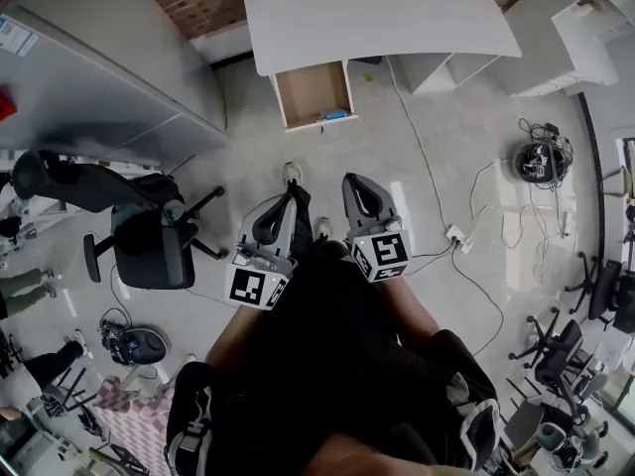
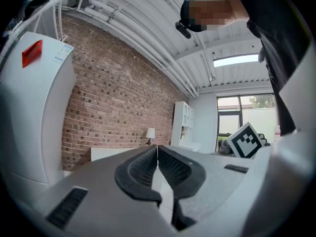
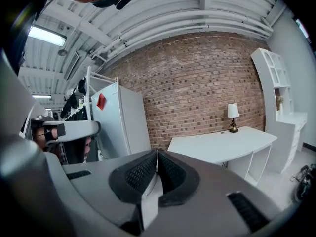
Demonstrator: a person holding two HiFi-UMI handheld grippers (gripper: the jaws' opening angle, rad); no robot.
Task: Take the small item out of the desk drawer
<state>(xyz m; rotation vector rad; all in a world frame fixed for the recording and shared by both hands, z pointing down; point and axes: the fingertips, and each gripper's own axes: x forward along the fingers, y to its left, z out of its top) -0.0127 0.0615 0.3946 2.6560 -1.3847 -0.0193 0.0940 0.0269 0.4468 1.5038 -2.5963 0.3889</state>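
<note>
Across the floor stands a white desk with its wooden drawer pulled open. A small blue item lies at the drawer's near edge. Both grippers are held close to my body, well short of the desk and pointing towards it. The left gripper is shut with nothing between its jaws, as the left gripper view also shows. Beside it, the right gripper is shut and empty too; the right gripper view looks over it to the desk and a lamp.
A black office chair stands to my left, beside a tall white cabinet. White cables and a power strip lie on the floor to the right. A white shelf unit stands right of the desk.
</note>
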